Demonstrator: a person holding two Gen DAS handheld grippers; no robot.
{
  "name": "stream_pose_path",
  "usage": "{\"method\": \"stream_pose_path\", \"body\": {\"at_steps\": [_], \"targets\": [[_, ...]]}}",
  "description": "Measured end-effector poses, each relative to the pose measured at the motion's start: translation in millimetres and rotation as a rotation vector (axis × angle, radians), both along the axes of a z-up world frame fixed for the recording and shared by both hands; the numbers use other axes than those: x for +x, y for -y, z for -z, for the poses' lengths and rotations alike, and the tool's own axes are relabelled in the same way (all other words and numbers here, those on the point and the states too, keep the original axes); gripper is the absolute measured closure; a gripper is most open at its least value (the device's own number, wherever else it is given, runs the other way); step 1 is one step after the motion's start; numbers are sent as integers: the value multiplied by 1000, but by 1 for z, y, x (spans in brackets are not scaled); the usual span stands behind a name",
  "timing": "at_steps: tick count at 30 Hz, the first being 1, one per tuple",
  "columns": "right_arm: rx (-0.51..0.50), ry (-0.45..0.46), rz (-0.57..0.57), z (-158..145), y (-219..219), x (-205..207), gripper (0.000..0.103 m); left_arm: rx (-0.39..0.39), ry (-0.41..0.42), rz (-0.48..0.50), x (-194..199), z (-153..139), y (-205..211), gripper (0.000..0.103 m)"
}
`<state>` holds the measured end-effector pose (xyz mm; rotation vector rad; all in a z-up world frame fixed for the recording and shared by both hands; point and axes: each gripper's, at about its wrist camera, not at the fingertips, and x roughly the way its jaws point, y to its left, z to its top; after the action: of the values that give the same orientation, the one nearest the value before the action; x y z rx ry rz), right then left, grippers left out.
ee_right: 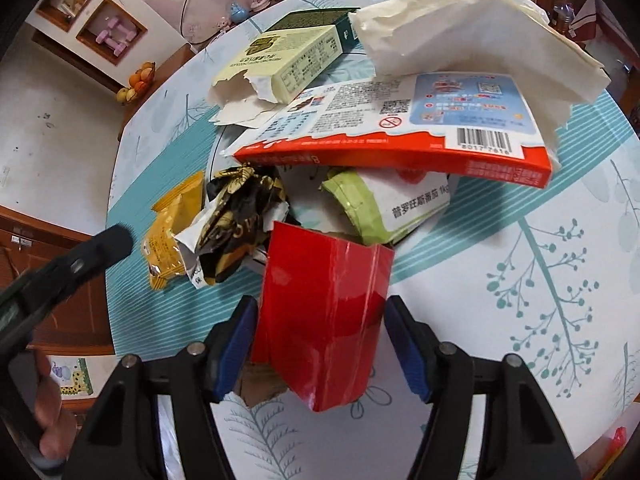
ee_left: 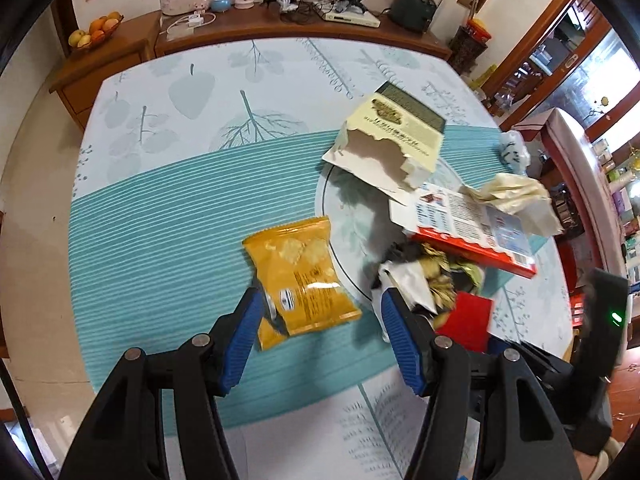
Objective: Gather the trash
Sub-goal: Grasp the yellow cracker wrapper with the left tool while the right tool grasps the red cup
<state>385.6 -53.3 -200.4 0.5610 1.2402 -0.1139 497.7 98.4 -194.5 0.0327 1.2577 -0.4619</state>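
A yellow snack bag lies on the teal tablecloth, between the open fingers of my left gripper; the left fingertip touches its edge. To its right lies a trash pile: a black-and-gold wrapper, a red-and-white box, a torn cream box and crumpled paper. In the right wrist view a red carton stands between the open fingers of my right gripper, in front of the pile; the yellow bag lies at the left.
A green-and-white bag lies under the red-and-white box. A round glass plate is under the pile. A wooden sideboard with cables and a fruit bowl stands behind the table.
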Motion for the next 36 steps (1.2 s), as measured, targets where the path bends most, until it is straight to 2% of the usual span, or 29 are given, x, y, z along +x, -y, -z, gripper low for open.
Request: {"method": "stream_pose_path", "body": {"at_steps": [1,3,4,5,12,13,14,16,17,22,26,32,36], "targets": [[15,2,10,0,5,-4,52,12,-2,-1,3,4,2,43],[30,1,29,-1,13,-11,57,36,-9,0,10,13,6,43],[15,-11,37,-1,17,-16,80,45,-16,0,14,18,8,43],[8,-27,38,1,21,-19,89,50,-20,0,15,21,9,43],[30,-30,101,4,44,-49,90,103,-44,-6,26,43,14,43],[35,-26,108,3,46,-52,90,106,-47,-5,26,45,14,48],[38,-22,111,3,47,-52,91,109,-48,-5,25,46,14,59],[42,-10,115,0,50,-54,91,110,-48,-6,24,48,13,61],[43,-5,115,-2,48,-54,91,112,-41,-16,22,46,11,69],[52,18,103,-14,52,-59,91,116,-27,-64,10,41,1,82],[64,46,93,-22,56,-67,91,117,-27,-94,-9,31,-11,86],[76,76,51,-36,58,-87,91,85,-24,-128,-48,8,-25,87],[94,98,25,-48,62,-107,91,48,-4,-144,-88,-18,-25,86]]}}
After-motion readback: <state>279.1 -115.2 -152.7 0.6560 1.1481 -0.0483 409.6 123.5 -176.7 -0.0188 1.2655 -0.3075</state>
